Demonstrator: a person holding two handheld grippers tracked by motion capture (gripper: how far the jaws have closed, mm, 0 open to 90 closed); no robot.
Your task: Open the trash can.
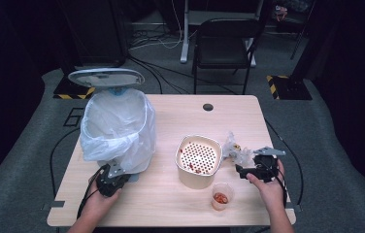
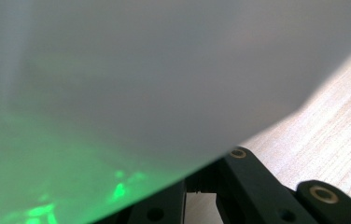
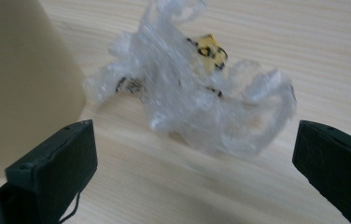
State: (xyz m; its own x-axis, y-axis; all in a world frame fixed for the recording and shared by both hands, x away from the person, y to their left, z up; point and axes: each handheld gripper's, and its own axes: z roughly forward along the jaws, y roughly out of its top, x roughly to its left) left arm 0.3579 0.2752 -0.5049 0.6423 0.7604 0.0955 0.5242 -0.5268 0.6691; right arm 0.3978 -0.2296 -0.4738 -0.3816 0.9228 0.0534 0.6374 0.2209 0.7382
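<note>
A crumpled clear plastic wrapper [image 3: 197,98] with a yellow printed scrap lies on the wooden table [image 1: 171,116], just right of the cream strainer pot [image 1: 198,158]. My right gripper [image 3: 194,137] hovers low over the wrapper, open wide, one jaw on each side and neither touching it. From above, the right gripper [image 1: 244,164] sits beside the wrapper [image 1: 233,147]. My left gripper [image 1: 114,171] rests at the foot of the white-lined bin [image 1: 117,126]. The pale bin wall [image 2: 155,74] covers its jaw tips, and they look shut.
The bin's lid [image 1: 106,76] stands open at the back. A small plastic cup [image 1: 221,195] with red bits stands near the front edge, by my right hand. Red bits also lie in the strainer. A black chair [image 1: 224,43] stands beyond the table.
</note>
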